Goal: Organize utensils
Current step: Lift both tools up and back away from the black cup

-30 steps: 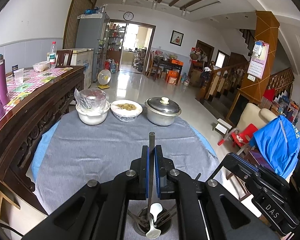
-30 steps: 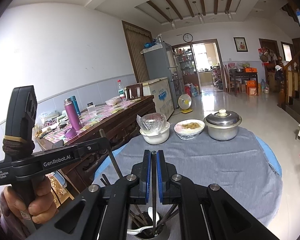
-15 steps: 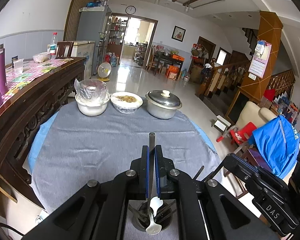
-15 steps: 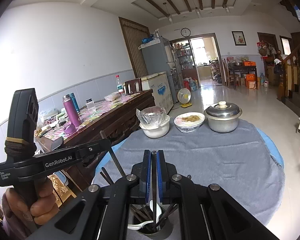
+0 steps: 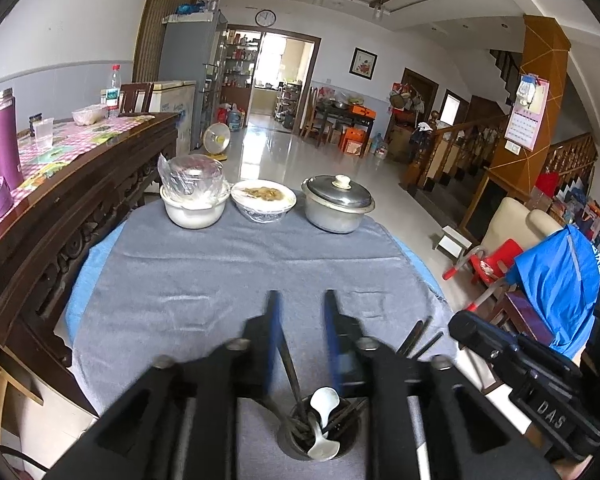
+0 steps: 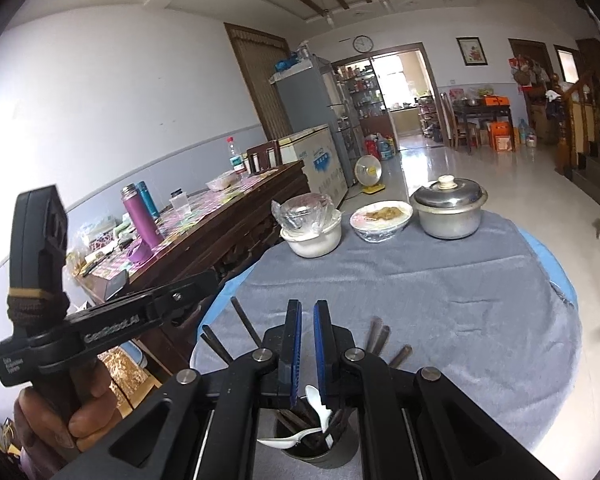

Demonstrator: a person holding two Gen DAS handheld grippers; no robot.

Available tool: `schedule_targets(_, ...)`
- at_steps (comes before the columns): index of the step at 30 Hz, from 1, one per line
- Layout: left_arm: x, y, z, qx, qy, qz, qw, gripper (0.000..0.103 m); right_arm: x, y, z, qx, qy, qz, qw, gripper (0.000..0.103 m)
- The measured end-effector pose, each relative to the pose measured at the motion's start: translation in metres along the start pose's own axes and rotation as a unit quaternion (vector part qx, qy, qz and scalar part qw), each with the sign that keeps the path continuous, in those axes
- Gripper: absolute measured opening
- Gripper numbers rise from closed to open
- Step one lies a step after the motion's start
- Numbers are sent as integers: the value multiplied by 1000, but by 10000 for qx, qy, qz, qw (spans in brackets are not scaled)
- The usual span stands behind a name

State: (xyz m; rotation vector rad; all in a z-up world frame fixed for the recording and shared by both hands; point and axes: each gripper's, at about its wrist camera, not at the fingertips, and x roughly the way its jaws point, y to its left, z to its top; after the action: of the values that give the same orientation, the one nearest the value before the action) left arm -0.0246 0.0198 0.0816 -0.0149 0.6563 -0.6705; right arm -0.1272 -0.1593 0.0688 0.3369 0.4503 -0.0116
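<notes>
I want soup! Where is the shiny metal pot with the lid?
The lidded silver metal pot sits at the far edge of the grey-clothed round table, rightmost in a row, beside the plastic-wrapped bowl of food.

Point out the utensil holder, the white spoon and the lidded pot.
utensil holder [image 6: 332, 458], right wrist view, on its metal outer wall.
white spoon [image 5: 323, 400], left wrist view, on its bowl.
lidded pot [image 5: 336, 216], left wrist view, on its side wall under the lid.
</notes>
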Motion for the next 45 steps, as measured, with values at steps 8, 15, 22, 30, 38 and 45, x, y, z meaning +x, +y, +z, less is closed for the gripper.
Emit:
schedule_targets(8, -10, 1, -4, 174, -162, 276, 9993, 51, -3, -18, -3, 265, 20, -140, 9995, 8)
schedule_targets(15, -19, -3, -7, 368, -298, 702, 9964, 67, -1, -28, -7, 521, 55, -234, 9984, 25)
schedule_targets(22, -31, -1, -11, 394, -417, 885, 9944, 68, -4, -23, -12, 531, 63, -257, 9982, 25)
schedule_targets(30, -41, -1, -20, 398, -416, 1041, 9929, 73, -9, -15, -20, 497, 93, -221, 9985, 25)
schedule_targets(38, -49, -7, -31, 542, -432, 1309, 9890, 84, -15, -12, -33, 557, 162, -206, 9981, 32)
schedule_targets(45, -58, -13, -46, 746, -480, 1730, 9809, 93, -31, -5, -51, 501, -14, -384, 9980, 53)
